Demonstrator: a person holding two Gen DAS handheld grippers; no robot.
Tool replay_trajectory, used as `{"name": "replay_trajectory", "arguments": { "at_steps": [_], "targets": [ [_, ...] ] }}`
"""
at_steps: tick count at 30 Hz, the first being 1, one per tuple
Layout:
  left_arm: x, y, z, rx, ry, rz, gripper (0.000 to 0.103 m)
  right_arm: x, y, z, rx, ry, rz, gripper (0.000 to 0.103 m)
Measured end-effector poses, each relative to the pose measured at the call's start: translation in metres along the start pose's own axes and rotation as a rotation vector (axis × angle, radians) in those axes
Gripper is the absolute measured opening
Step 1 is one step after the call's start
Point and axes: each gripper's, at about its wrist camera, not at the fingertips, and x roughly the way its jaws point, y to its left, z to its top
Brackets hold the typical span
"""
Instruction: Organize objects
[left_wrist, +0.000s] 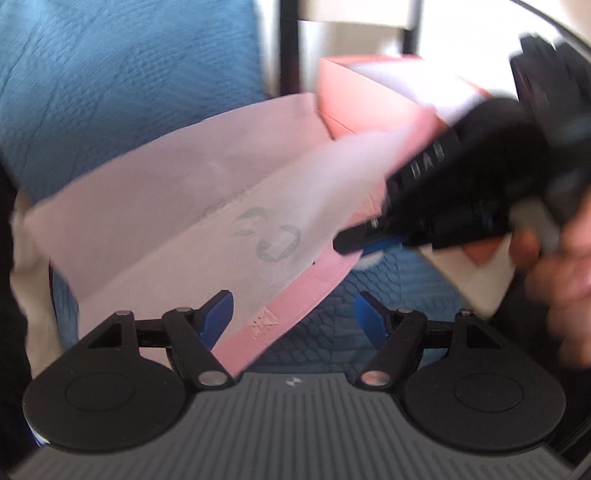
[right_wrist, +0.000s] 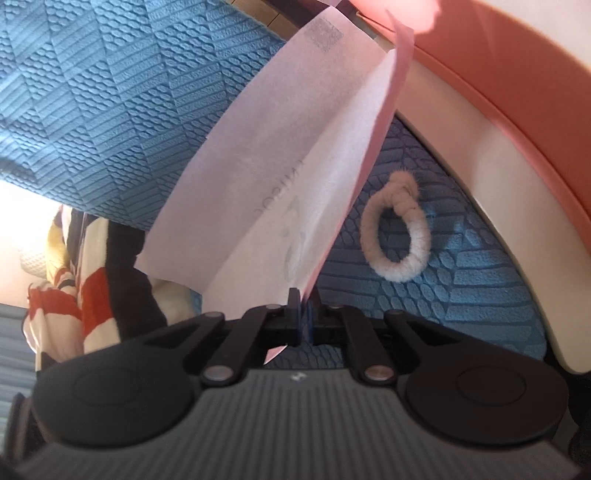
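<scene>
A pale pink paper bag (left_wrist: 184, 206) with a grey logo hangs tilted over the blue textured blanket (left_wrist: 92, 92). My right gripper (left_wrist: 354, 240) comes in from the right and is shut on the bag's rim. In the right wrist view the bag (right_wrist: 280, 166) rises from the closed jaws of the right gripper (right_wrist: 301, 314). My left gripper (left_wrist: 293, 314) is open; the bag's lower pink edge runs past its left finger (left_wrist: 218, 314) and the pads do not press on it. A fluffy white hair ring (right_wrist: 397, 236) lies on the blanket (right_wrist: 110, 110), right of the bag.
A pink and cream box (right_wrist: 498, 110) stands close on the right, also visible as a pink box (left_wrist: 369, 96) behind the bag. A red, white and yellow striped cloth (right_wrist: 74, 295) lies at the left. A person's hand (left_wrist: 569, 277) holds the right gripper.
</scene>
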Motion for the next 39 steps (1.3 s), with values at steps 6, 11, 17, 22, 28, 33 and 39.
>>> {"name": "replay_trajectory", "arguments": {
  "at_steps": [6,11,17,22,28,33,39],
  "targets": [
    [0.012,-0.001,-0.002,0.130,0.045,0.005,0.040,-0.008,-0.008,0.003,0.039,0.015,0.004,0.006],
    [0.022,-0.001,-0.006,0.199,0.064,-0.051,0.012,-0.004,-0.011,0.006,0.052,0.025,-0.019,0.006],
    [0.021,0.016,-0.004,-0.019,0.100,-0.162,0.008,-0.001,-0.018,0.010,0.074,0.029,-0.044,0.017],
    [0.026,0.045,-0.009,-0.336,0.146,-0.317,0.007,-0.008,-0.011,0.011,-0.007,-0.020,-0.033,0.040],
    [0.041,0.072,-0.022,-0.642,0.200,-0.435,0.007,-0.011,-0.001,0.006,-0.175,-0.082,-0.067,0.039],
    [0.053,0.077,-0.026,-0.684,0.246,-0.408,0.007,0.006,0.011,-0.005,-0.315,-0.079,-0.106,0.029],
    [0.063,0.077,-0.026,-0.672,0.273,-0.398,0.008,0.024,0.021,-0.010,-0.441,-0.105,-0.161,0.029]
  ]
}}
